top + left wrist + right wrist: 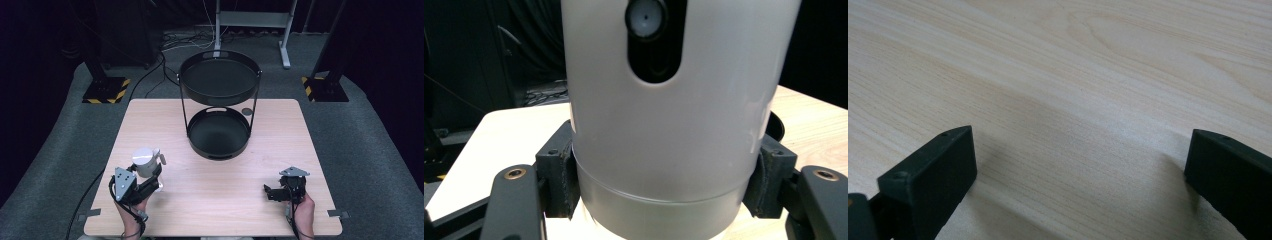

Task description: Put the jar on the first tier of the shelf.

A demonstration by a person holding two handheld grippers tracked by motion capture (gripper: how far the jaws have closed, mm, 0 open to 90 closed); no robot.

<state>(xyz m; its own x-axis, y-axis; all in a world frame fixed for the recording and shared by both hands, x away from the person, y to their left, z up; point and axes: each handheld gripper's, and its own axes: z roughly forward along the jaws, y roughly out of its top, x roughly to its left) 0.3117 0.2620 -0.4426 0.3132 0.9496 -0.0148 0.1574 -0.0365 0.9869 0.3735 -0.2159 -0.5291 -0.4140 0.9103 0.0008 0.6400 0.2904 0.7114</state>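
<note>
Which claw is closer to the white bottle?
Left. The left claw is shut on the white bottle, pads pressing both its sides. The right claw is far off across the table, open over bare wood.

A pale wooden bench [210, 195] with rounded corners stood on a grey carpeted floor [370, 150]. A black two-tier stand of round metal trays [218, 134] sat on the bench, toward its far edge and midway across. A small dark round disc [247, 111] lay on the wood just beside the stand's lower tray, on its far right side. A white cylindrical bottle with a silver base [145, 162] was near the stand's front left.
</note>
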